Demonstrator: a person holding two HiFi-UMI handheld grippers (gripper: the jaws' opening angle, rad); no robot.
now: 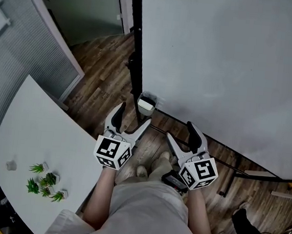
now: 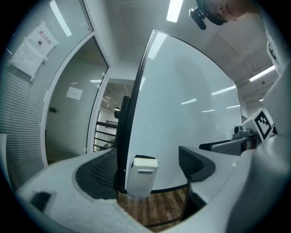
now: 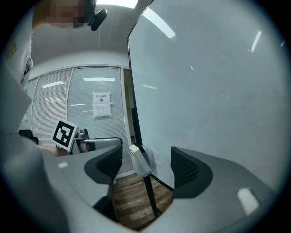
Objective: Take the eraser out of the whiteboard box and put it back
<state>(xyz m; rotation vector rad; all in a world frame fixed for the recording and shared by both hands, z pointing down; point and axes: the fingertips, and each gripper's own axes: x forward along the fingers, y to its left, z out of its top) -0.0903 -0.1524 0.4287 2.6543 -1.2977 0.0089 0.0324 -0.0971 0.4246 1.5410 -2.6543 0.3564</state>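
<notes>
Wood-plank floor (image 1: 103, 79); white table (image 1: 37, 129) left, small plants (image 1: 45, 181) on it; slatted blinds (image 1: 35, 41); ceiling striplights (image 2: 174, 10).

Glossy, smooth whiteboard (image 1: 228, 60); at its 7 o'clock corner, a smooth white plastic whiteboard box (image 1: 146, 105); beneath, a grained wood-plank floor (image 1: 103, 79); at 8 o'clock, a matt white table (image 1: 31, 136).
</notes>
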